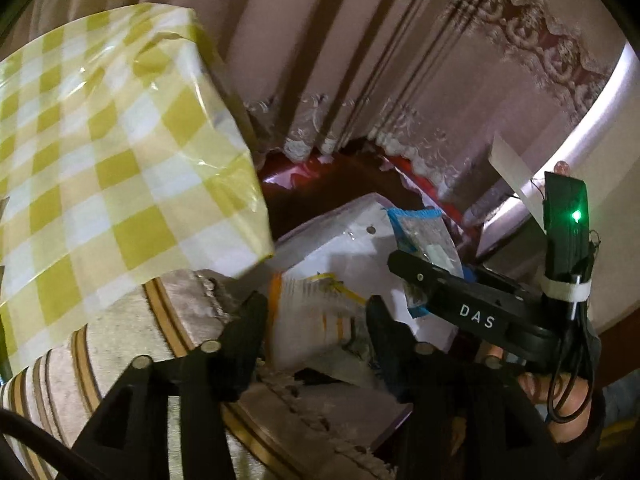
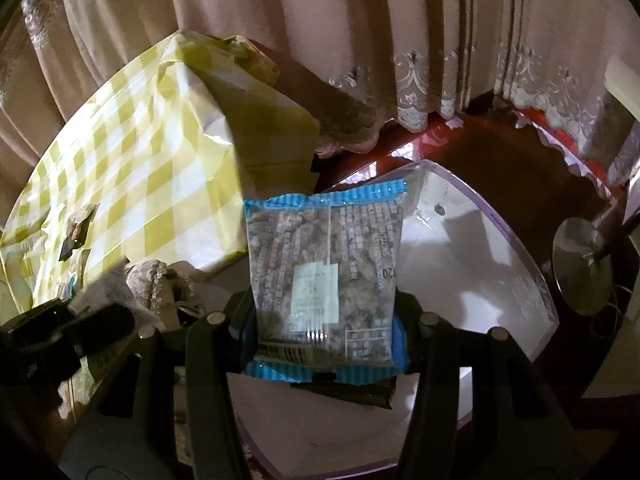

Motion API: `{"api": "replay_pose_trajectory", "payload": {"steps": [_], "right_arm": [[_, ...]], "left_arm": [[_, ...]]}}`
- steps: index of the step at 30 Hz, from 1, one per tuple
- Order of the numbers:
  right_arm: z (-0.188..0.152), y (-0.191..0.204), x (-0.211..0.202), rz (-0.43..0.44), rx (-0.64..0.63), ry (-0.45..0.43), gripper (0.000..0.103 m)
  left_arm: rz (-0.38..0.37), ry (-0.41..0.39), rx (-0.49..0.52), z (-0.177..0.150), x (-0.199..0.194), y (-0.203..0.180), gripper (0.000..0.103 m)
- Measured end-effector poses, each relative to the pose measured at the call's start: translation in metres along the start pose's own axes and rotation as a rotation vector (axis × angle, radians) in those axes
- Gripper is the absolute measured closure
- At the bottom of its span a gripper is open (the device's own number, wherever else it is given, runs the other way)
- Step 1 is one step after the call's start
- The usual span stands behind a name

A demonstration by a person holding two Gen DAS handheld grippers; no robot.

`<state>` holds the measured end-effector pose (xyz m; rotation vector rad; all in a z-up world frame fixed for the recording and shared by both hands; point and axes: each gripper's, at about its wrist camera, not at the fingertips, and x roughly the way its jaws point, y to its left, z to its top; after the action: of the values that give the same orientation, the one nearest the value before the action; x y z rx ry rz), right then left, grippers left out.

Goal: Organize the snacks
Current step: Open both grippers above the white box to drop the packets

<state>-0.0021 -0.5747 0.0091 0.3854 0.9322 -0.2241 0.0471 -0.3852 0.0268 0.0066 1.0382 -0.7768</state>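
**Now drop the snacks gently into the tray**

Right now the right gripper (image 2: 324,320) is squeezing a see-through snack packet with wavy blue ends (image 2: 324,276). Both black fingers press on its sides, and the packet stands up between them. It hangs over the shiny white tray with a clear purple rim (image 2: 496,264), so the tray looks like the place it should go.

To do this well, I think the hand should go lower first. Then the fingers can let go, and the packet will lie flat and not bounce out.

Over on the other side, the left gripper (image 1: 316,312) has its fingers apart. A white packet with orange and yellow marks (image 1: 316,312) sits between them, blurry. The fingers do not seem to press on it. It is above the same tray (image 1: 352,256), near the edge, so it may need a small push inward.

Beside the tray sits a big box wrapped in yellow and white squares (image 2: 132,184). Keep clear of it.
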Motion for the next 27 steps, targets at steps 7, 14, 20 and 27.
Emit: {"api": "replay_pose_trajectory", "payload": {"steps": [7, 14, 20, 27], "right_arm": [[0.0, -0.004, 0.002, -0.008, 0.026, 0.009, 0.039], [0.003, 0.006, -0.001, 0.005, 0.007, -0.008, 0.035], [0.003, 0.023, 0.002, 0.021, -0.023, 0.0, 0.035], [0.003, 0.042, 0.003, 0.029, -0.054, 0.005, 0.035]], "left_arm": [[0.072, 0.007, 0.001, 0.001, 0.002, 0.004, 0.033], [0.239, -0.034, -0.035, -0.003, -0.017, 0.027, 0.033], [0.277, -0.078, -0.135, -0.01, -0.038, 0.063, 0.033], [0.328, -0.132, -0.25, -0.022, -0.071, 0.111, 0.033]]}}
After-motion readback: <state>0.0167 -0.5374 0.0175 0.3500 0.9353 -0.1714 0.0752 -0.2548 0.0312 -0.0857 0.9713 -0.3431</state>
